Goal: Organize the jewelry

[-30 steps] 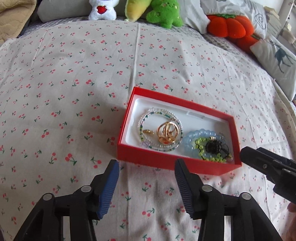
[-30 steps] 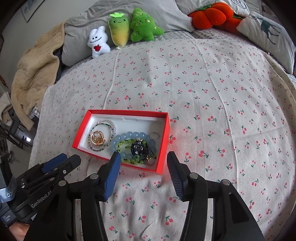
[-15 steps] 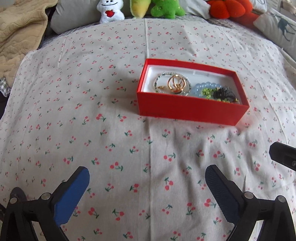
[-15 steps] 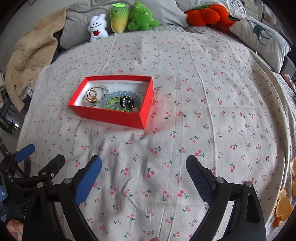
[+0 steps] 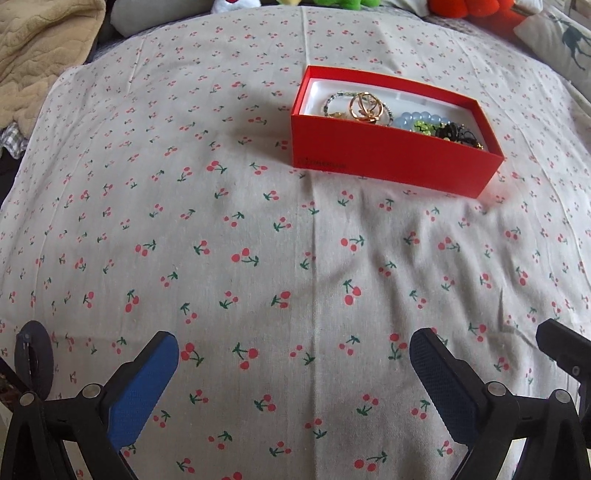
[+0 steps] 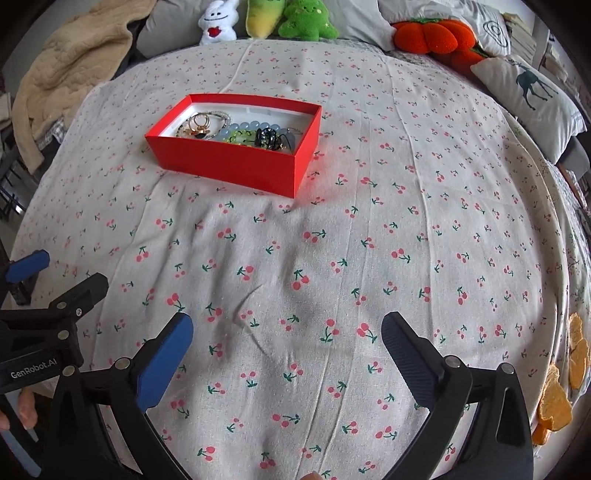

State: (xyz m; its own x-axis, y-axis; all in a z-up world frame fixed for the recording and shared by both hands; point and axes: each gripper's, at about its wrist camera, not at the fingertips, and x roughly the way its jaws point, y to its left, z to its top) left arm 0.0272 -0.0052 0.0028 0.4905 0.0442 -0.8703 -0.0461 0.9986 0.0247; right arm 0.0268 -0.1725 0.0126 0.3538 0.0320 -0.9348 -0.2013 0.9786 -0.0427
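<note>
The red box (image 5: 395, 162) sits on the cherry-print bedspread (image 5: 258, 258), open-topped and white inside. At its left end lie a gold ring piece (image 5: 364, 107) and a thin beaded strand (image 5: 334, 99); toward its right end lie a pale blue bead bracelet (image 5: 421, 119), green beads (image 5: 424, 127) and a dark tangled piece (image 5: 456, 133).

The left gripper (image 5: 295, 365) hangs well in front of the box's near long wall, its jaws spread wide with only cloth between them; they have just been opening. The right gripper (image 6: 288, 339) is likewise splayed over bare cloth, well short of the box's near right corner, its jaws also just opened.

A broad stretch of wrinkled bedspread lies free between both grippers and the box. Right of the box the cloth runs clear to the deer-print cushion (image 6: 532, 92). Beyond the box's far wall stand plush toys (image 6: 266, 18) against grey pillows.
</note>
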